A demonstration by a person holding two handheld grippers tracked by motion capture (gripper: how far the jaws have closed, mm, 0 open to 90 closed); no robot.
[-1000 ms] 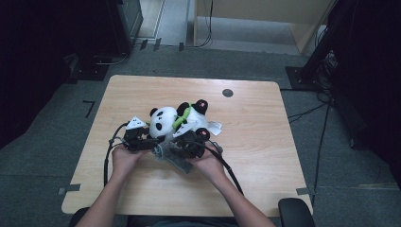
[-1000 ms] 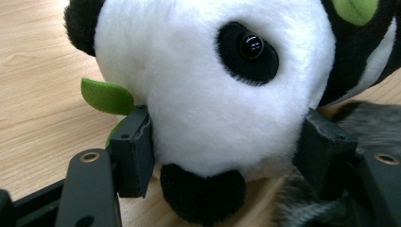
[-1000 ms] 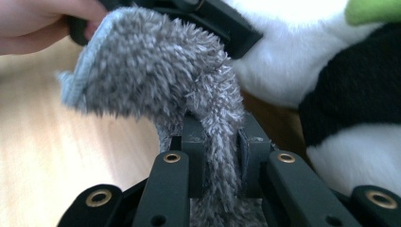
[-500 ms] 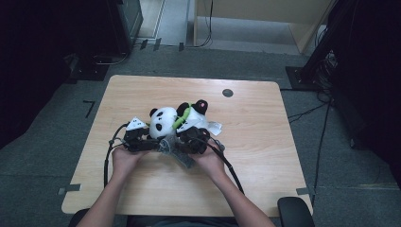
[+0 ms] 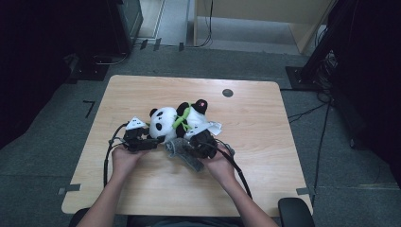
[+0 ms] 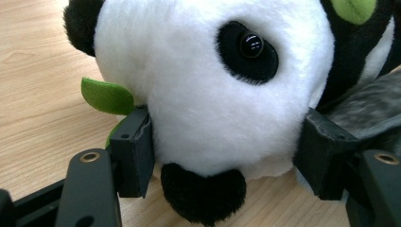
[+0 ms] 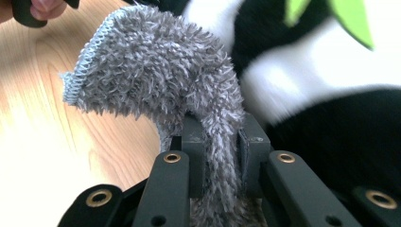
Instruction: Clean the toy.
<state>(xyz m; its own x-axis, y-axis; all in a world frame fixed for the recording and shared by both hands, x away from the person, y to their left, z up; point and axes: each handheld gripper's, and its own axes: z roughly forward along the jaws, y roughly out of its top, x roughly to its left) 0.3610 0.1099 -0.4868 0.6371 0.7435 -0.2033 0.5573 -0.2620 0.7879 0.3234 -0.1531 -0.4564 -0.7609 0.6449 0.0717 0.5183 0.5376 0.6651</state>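
Left gripper, high view: left gripper (image 5: pixel 150 143) low over the worktop (image 5: pixel 265 142), tips against the white head of the panda plush (image 5: pixel 165 122) just ahead of it.
Right gripper, high view: right gripper (image 5: pixel 191 147) beside the left one, grey fuzzy cloth (image 5: pixel 182 152) pinched at its tips and trailing back toward the person; panda's black body and green scarf (image 5: pixel 181 118) just beyond.
Hands, high view: left hand (image 5: pixel 125 158) and right hand (image 5: pixel 220 163) behind the grippers, forearms in from the near edge.
Left gripper, left gripper view: jaws partly spread, pads (image 6: pixel 135 153) pressed into both sides of the panda's white muzzle (image 6: pixel 213 94); black nose patch low between the jaws, green leaf (image 6: pixel 108 97) just outside the left-hand pad, wood grain below.
Right gripper, right gripper view: jaws drawn close together, clamped on a narrow fold of the grey cloth (image 7: pixel 161 85); free end standing up above the tips and curling over to the left; panda's black and white fur (image 7: pixel 326 94) touching on the right.
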